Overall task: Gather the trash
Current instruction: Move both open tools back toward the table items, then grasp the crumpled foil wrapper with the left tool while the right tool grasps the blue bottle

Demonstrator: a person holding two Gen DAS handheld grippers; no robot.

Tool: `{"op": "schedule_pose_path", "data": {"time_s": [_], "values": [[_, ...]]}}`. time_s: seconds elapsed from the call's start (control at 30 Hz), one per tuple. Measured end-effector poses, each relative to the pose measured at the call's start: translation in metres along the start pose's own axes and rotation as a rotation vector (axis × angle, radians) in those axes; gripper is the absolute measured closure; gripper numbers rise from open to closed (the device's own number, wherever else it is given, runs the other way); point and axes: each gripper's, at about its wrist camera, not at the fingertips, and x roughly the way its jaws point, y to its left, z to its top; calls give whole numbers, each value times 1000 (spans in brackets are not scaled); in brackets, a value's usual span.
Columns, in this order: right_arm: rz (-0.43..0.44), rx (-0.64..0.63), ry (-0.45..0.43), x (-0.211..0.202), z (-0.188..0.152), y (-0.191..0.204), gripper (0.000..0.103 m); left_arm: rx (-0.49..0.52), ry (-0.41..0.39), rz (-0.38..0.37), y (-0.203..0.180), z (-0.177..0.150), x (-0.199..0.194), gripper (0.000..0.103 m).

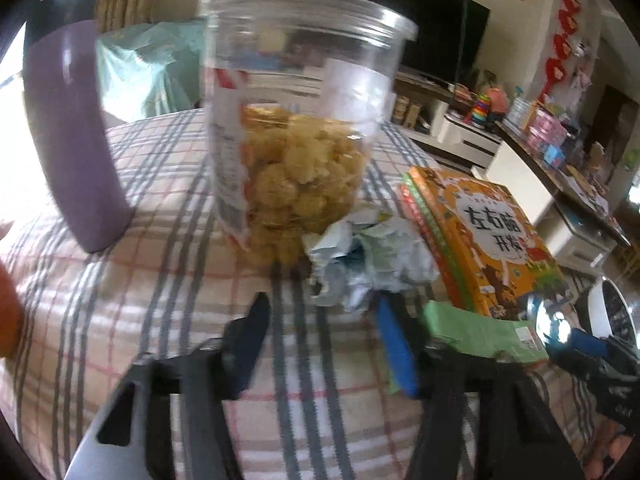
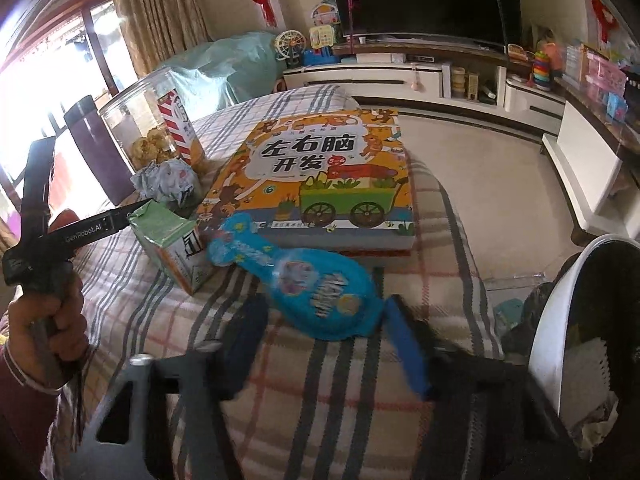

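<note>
On the plaid tablecloth [image 2: 340, 380] the right gripper [image 2: 324, 336] is straddling, not yet pinching, the blue wrapper [image 2: 320, 292], the left gripper [image 1: 324, 320] spread before the crumpled paper [image 1: 360, 256]; each should be centring before clamping.

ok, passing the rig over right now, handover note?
Left gripper: open, nothing gripped; near edge of the crumpled paper ball sits between its tips.
Right gripper: jaws around the blue wrapper; cannot tell if they press on it.
Green carton lies on the plaid cloth between ball and wrapper. White bin is at far right.
Done: none of these three binned.
Left: bin wrapper, ball, carton. Leave snack jar, purple tumbler, books.
</note>
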Motion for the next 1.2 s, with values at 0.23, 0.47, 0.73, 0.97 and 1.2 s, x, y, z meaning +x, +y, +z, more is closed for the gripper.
{"op": "schedule_pose_path", "data": {"time_s": [0.23,0.47,0.73,0.97,1.2], "values": [[25,30,1,-7,-4,-4,103,38,-30,-11,-6,-5,-5,98],[56,26,-7,-22,-11,0,100,23,-63,-15,6,-27,-30,100],[66,8,-27,-18,1,4,25,-17,-70,-42,19,-78,-83,101],[37,-81,57,16,13,14,25,-64,-35,-102,24,-115,-124,101],[12,-95,35,6,4,19,66,-71,-8,-148,16,-134,-149,101]]}}
